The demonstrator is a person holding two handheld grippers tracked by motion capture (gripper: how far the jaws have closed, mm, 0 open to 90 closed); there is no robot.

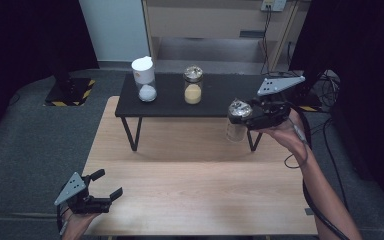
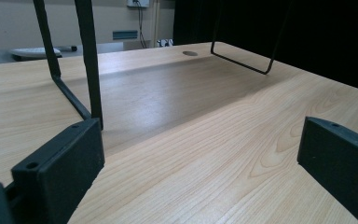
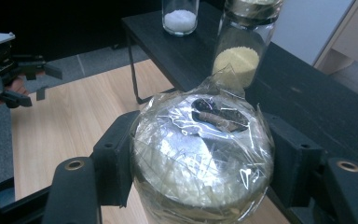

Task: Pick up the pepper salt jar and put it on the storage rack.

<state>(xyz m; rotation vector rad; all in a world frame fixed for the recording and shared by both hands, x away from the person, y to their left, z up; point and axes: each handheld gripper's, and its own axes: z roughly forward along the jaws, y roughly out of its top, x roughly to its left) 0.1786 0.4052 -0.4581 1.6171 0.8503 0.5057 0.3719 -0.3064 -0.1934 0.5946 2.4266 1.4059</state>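
Observation:
My right gripper [image 1: 245, 114] is shut on the lid end of a clear glass jar [image 1: 236, 129] whose lid is wrapped in crinkled plastic film. It holds the jar in the air just in front of the right end of a low black stand [image 1: 215, 95]. In the right gripper view the jar [image 3: 200, 154] sits between both black jaws of that gripper [image 3: 198, 179]. My left gripper [image 1: 109, 183] rests open near the wooden table's [image 1: 190, 190] front left corner. Nothing lies between the wide-apart jaws of the left gripper [image 2: 200, 163].
On the black stand [image 3: 307, 107] stand a white-lidded jar of white grains [image 1: 146, 85] and a jar of yellow grains [image 1: 193, 92]. The stand's thin metal legs [image 2: 91, 70] rise from the table. Cables and a wooden cabinet [image 1: 205, 20] lie beyond the table.

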